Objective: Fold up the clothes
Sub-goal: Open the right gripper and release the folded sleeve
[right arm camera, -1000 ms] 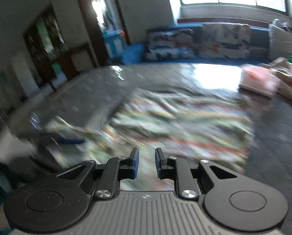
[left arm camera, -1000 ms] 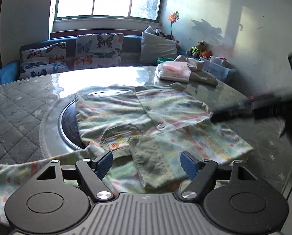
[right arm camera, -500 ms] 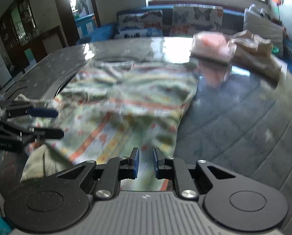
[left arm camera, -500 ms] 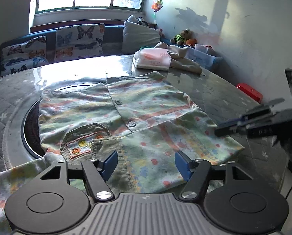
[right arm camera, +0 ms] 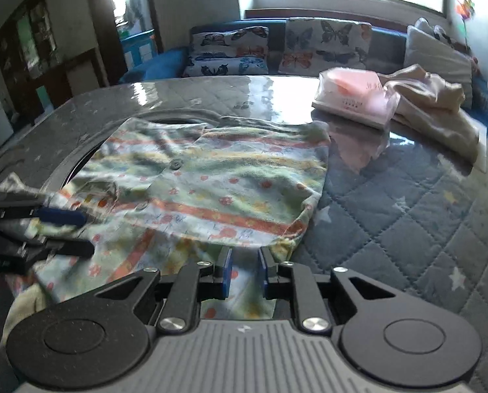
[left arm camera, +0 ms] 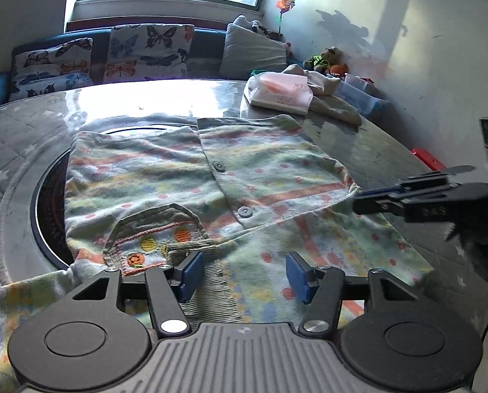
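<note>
A small green striped shirt with buttons (left arm camera: 211, 183) lies spread on the table, its front pocket (left arm camera: 152, 232) toward me; it also shows in the right wrist view (right arm camera: 217, 183). My left gripper (left arm camera: 242, 273) is open and empty, low over the shirt's near hem. My right gripper (right arm camera: 244, 273) is slightly open with nothing between its pads, at the shirt's right side edge; in the left wrist view it (left arm camera: 362, 201) sits at the fold's corner. The left gripper shows at the left of the right wrist view (right arm camera: 64, 232).
A pink and white packet (left arm camera: 276, 93) and a beige garment (left arm camera: 329, 98) lie at the table's far right. The quilted table cover (right arm camera: 424, 216) has a round dark inset (left arm camera: 47, 209) under the shirt. A sofa with butterfly cushions (left arm camera: 145, 52) stands behind.
My right gripper has swung from over the shirt to its right edge and opened slightly. My left gripper has stayed open and shifted a little over the near hem.
</note>
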Available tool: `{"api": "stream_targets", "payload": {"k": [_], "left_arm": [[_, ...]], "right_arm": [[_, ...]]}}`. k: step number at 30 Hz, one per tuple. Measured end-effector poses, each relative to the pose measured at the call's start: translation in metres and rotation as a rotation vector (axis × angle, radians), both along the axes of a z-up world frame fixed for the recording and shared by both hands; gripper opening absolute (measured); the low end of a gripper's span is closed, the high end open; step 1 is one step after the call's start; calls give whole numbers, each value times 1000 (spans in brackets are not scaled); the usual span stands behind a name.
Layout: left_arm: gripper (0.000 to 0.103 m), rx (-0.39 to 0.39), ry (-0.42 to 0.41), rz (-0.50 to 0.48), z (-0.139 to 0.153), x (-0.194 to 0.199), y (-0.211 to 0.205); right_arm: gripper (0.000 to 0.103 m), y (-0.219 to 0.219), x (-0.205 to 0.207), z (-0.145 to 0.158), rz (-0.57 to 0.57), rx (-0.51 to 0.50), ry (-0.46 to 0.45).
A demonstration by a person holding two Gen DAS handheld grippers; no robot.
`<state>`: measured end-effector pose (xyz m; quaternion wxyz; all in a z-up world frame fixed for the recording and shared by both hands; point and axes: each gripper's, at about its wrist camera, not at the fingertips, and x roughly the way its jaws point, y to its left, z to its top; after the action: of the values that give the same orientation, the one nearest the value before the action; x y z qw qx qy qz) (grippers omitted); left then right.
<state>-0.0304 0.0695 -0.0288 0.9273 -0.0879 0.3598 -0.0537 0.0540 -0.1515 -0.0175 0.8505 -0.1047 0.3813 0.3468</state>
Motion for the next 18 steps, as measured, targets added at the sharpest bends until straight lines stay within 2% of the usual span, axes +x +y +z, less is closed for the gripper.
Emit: {"api": "stream_targets", "payload": {"k": [4,7,12,18], "left_arm": [[59,5,-3,12,0,-3,3],[59,20,-16,6,4,-8,1],[60,53,-33,20,10,-28,4],[60,61,-57,123,21,-63,26]], "right_arm": [[27,-7,-28,8,51,0,8],[35,-8,-51,3,96,-36,7],[35,4,-77,2,163,-100,-54],[37,37,-88,10,226,-43,-84]]}}
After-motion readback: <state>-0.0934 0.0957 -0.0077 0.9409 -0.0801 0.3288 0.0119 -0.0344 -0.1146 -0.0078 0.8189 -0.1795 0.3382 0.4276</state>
